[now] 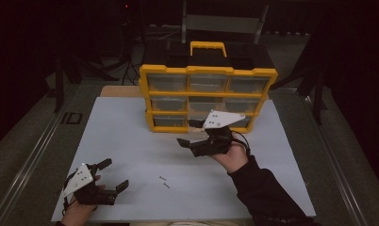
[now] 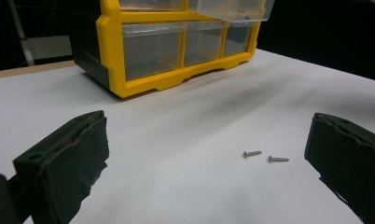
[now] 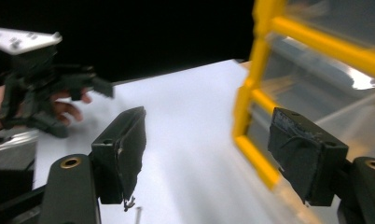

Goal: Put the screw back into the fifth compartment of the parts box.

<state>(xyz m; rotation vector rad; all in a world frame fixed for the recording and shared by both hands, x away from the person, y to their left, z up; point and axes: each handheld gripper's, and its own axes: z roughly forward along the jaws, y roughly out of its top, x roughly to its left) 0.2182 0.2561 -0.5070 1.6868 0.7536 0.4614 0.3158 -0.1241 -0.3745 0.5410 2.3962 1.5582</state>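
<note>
Two small screws point(image 1: 164, 181) lie on the white counter point(image 1: 131, 141), near its front edge and about midway between the left and right edges. They are close to each other but not touching, and each one lies flat with its long axis running roughly along the front edge, as the left gripper view point(image 2: 265, 156) shows it.

The left gripper point(image 1: 113, 174) rests low near the front left corner of the counter, with its jaws wide apart and nothing between them. The jaws point toward the right, so the screws lie straight ahead of it, a little to the right side of its opening. The right gripper point(image 1: 190, 134) is raised in front of the yellow drawer organizer point(image 1: 207, 96), which stands at the back of the counter. Its jaws are also apart and hold nothing, and they point to the left and toward the lowest row of clear drawers. One drawer point(image 2: 234, 9) higher up seems to be pulled out a bit, seen from the left gripper view.

From this I judge that the left gripper is the nearer one to the screws, and it is already at their height. The coming move depends on this line: the gripper needs to go forward along the counter and turn a little, so that the jaws close across the thin shaft of one screw and not along it.
</note>
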